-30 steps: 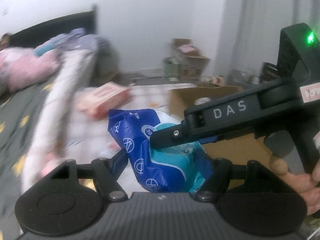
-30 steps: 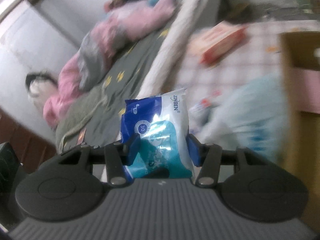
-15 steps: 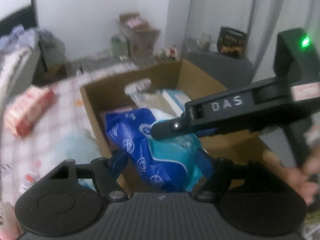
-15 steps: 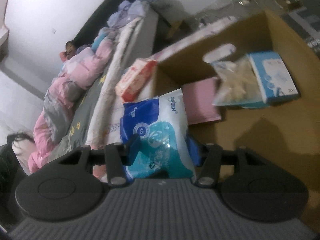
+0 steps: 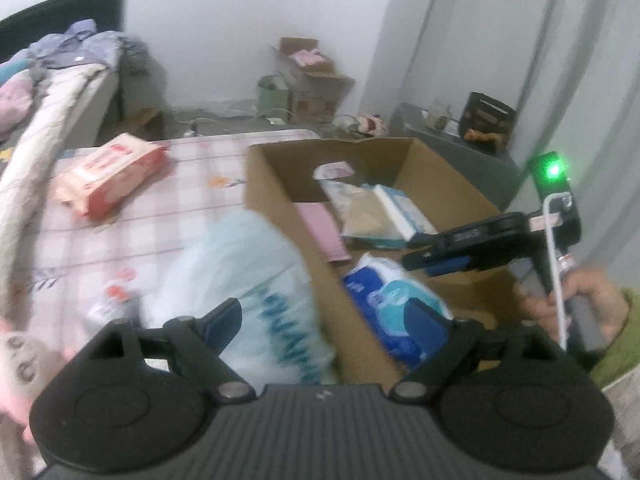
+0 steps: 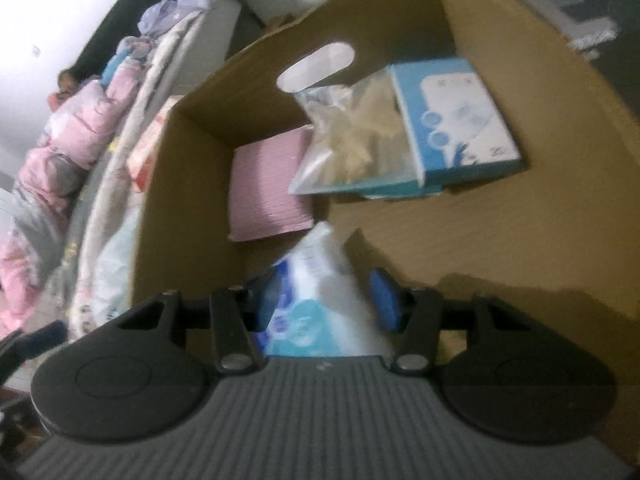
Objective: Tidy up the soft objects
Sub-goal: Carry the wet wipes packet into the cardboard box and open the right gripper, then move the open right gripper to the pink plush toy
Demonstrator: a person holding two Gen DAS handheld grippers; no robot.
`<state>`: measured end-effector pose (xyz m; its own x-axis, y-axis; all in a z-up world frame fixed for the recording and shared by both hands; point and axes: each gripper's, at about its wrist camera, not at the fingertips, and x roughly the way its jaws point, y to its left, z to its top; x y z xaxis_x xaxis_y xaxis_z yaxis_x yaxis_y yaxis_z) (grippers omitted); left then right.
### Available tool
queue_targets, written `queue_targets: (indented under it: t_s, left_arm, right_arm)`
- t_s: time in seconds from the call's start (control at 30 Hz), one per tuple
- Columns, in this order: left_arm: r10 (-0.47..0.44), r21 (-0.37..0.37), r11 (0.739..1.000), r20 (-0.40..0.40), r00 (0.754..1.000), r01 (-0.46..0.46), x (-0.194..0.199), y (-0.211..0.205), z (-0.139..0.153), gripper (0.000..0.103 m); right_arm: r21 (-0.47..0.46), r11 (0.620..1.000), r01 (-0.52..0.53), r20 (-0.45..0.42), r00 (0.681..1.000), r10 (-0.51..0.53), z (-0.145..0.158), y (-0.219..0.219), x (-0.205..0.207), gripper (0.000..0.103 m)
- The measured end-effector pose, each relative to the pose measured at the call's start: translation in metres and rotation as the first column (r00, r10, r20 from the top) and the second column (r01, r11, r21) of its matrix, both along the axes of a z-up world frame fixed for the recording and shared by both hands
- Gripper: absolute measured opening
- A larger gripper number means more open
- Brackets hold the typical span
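A blue and white soft tissue pack (image 6: 316, 300) hangs low inside the open cardboard box (image 6: 400, 16), and my right gripper (image 6: 326, 304) is shut on it. From the left wrist view the same pack (image 5: 392, 308) shows just inside the box's near wall (image 5: 336, 300), under my right gripper (image 5: 416, 258). My left gripper (image 5: 324, 320) is open and its jaws are opening; they straddle the box wall, and only its right finger overlaps the pack. In the box lie a pink pack (image 6: 268, 184), a clear bag of beige stuff (image 6: 352, 136) and a blue-and-white carton (image 6: 460, 120).
A pale blue plastic bag (image 5: 248, 276) lies against the box on the checked bedspread (image 5: 192, 184). Farther left rests an orange-red tissue pack (image 5: 108, 172). A pink plush (image 5: 16, 360) sits at the lower left. A hand (image 5: 580, 300) in a green sleeve holds the right gripper.
The left jaws have spread and let go of the blue pack. The right gripper has carried the pack down into the box. The left view has swung back towards the bedspread.
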<state>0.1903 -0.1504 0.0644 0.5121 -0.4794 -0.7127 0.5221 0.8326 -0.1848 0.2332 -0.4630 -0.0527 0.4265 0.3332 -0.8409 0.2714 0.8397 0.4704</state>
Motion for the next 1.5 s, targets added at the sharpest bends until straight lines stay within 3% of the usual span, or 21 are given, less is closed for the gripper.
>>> queue_targets:
  t_s: [0.13, 0.27, 0.37, 0.53, 0.7, 1.03, 1.33, 1.5]
  left_arm:
    - [0.037, -0.003, 0.999, 0.020, 0.999, -0.037, -0.016, 0.032, -0.004, 0.092]
    - [0.052, 0.014, 0.999, 0.004, 0.999, -0.052, -0.031, 0.053, -0.018, 0.092]
    - [0.071, 0.023, 0.997, -0.013, 0.997, -0.071, -0.038, 0.066, -0.032, 0.092]
    - [0.121, 0.019, 0.993, -0.038, 0.992, -0.120, -0.044, 0.088, -0.043, 0.092]
    - [0.175, 0.018, 0.984, -0.021, 0.984, -0.175, -0.053, 0.114, -0.044, 0.092]
    - [0.256, -0.006, 0.967, -0.017, 0.967, -0.256, -0.076, 0.156, -0.049, 0.092]
    - [0.306, 0.033, 0.950, 0.075, 0.949, -0.309, -0.100, 0.194, -0.036, 0.092]
    - [0.305, 0.065, 0.946, 0.149, 0.941, -0.317, -0.096, 0.203, -0.027, 0.092]
  right_arm:
    - [-0.055, 0.996, -0.063, -0.052, 0.997, 0.060, 0.003, 0.004, -0.005, 0.050]
    - [-0.066, 0.975, -0.211, -0.153, 0.968, 0.199, -0.007, 0.029, -0.012, 0.050]
    - [-0.134, 0.961, -0.244, -0.144, 0.964, 0.224, -0.003, 0.046, -0.012, 0.048]
    - [-0.079, 0.977, -0.199, -0.150, 0.971, 0.185, -0.009, 0.063, 0.001, 0.044]
    - [-0.005, 0.999, -0.049, -0.179, 0.983, 0.047, -0.013, 0.067, 0.008, 0.043]
    - [-0.009, 0.997, 0.073, -0.164, 0.984, -0.074, -0.010, 0.072, -0.001, 0.046]
    - [-0.015, 0.993, 0.119, 0.020, 0.993, -0.118, 0.050, 0.060, -0.037, 0.055]
    - [0.052, 0.997, 0.058, 0.131, 0.989, -0.064, 0.094, 0.088, -0.044, 0.055]
